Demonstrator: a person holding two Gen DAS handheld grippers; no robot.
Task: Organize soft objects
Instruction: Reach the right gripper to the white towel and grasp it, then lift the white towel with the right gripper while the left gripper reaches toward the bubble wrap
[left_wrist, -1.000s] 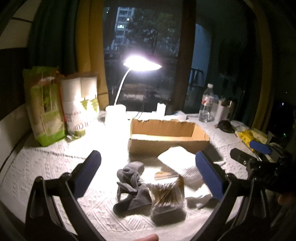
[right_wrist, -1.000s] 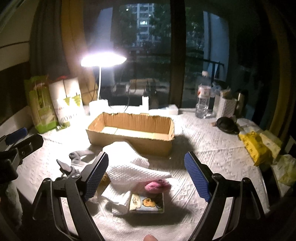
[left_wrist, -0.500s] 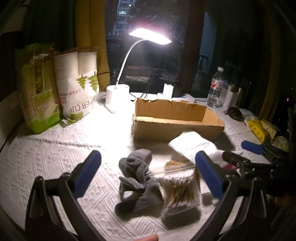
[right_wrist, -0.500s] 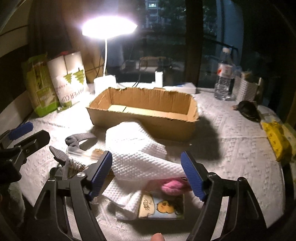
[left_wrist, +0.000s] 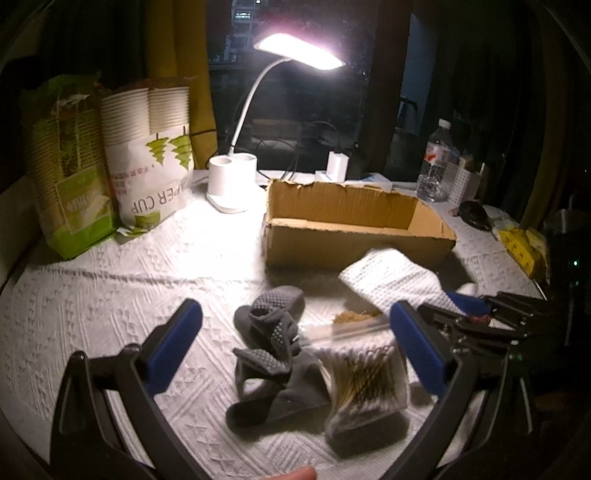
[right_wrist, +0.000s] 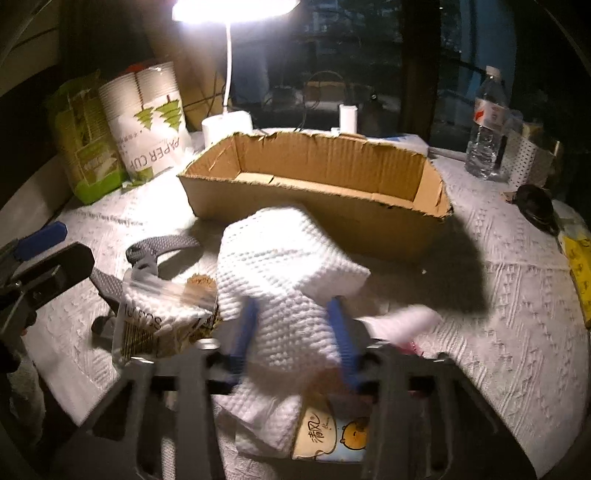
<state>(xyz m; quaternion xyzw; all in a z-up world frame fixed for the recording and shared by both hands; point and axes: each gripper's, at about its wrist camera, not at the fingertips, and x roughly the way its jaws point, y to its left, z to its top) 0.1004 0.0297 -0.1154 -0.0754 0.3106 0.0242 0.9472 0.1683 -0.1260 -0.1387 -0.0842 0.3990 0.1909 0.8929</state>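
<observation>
right wrist view only: right gripper (right_wrist: 293, 336) jaws just closed, pinching white towel (right_wrist: 284, 266) before cardboard box (right_wrist: 317, 173). left wrist view only: left gripper (left_wrist: 295, 343) jaws wide, empty, over grey socks (left_wrist: 273, 332) mid-counter.

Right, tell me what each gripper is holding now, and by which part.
The right gripper, jaws just closing, pinches the white waffle-textured cloth around its bunched middle. The left gripper is open, holding nothing.
</observation>
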